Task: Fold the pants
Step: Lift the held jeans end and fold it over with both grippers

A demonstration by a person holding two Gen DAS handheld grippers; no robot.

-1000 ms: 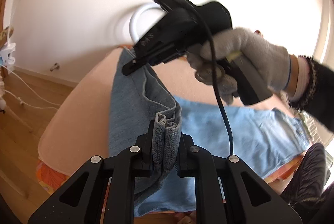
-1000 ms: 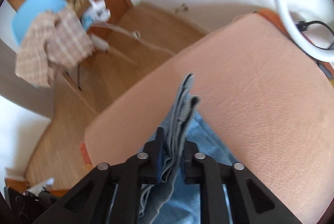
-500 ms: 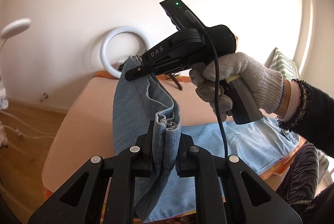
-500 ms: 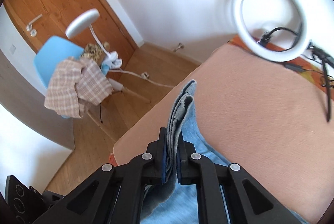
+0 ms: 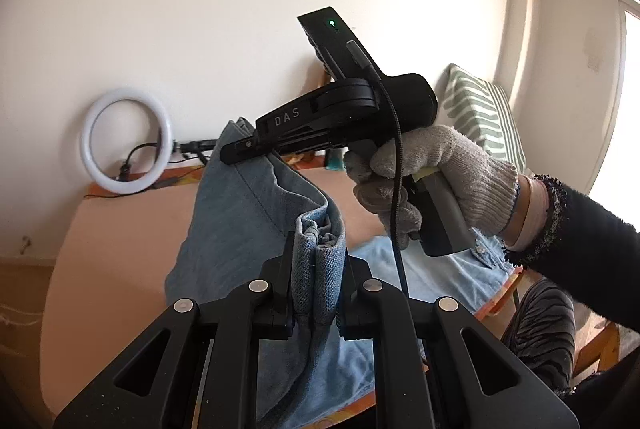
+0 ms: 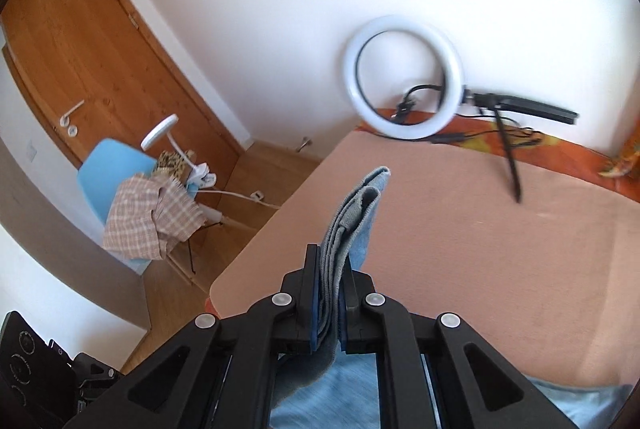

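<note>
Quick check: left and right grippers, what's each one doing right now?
Left gripper: shut on the jeans hem.
Right gripper: shut on the jeans hem.

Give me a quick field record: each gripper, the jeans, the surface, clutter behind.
left gripper: shut on jeans hem
right gripper: shut on jeans hem, held by a gloved hand
jeans: blue denim, leg end lifted off the bed, the rest lying flat
bed: peach cover
ring light: on the bed's far edge by the wall
chair: blue, checked cloth draped over it
</note>
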